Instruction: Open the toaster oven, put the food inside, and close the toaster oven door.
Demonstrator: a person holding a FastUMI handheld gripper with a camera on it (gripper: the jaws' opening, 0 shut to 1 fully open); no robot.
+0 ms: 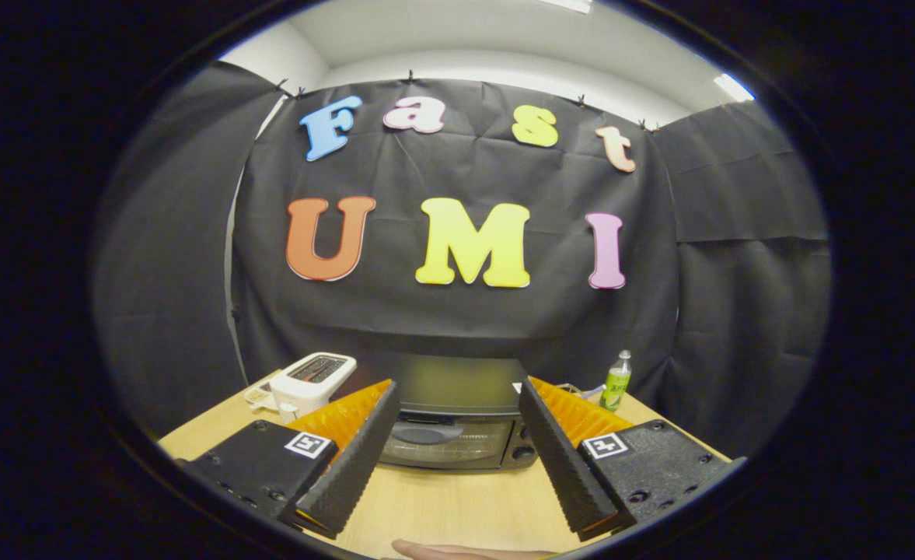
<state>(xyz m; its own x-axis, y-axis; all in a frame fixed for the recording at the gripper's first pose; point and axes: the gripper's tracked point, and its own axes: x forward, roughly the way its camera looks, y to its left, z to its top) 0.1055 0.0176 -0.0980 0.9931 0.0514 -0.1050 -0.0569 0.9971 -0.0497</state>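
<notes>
A black toaster oven (457,416) stands on the wooden table (441,505) beyond my fingers, its glass door shut. My gripper (457,397) is held above the table and stands open, with the oven framed between the two fingers and nothing held. The left finger (352,459) and the right finger (562,459) are well apart. Something pale (465,551) lies on the table's near edge below the fingers; I cannot tell what it is.
A white pop-up toaster (311,383) stands left of the oven. A green bottle (616,381) stands to the oven's right at the back. Black cloth walls close the booth behind and on both sides.
</notes>
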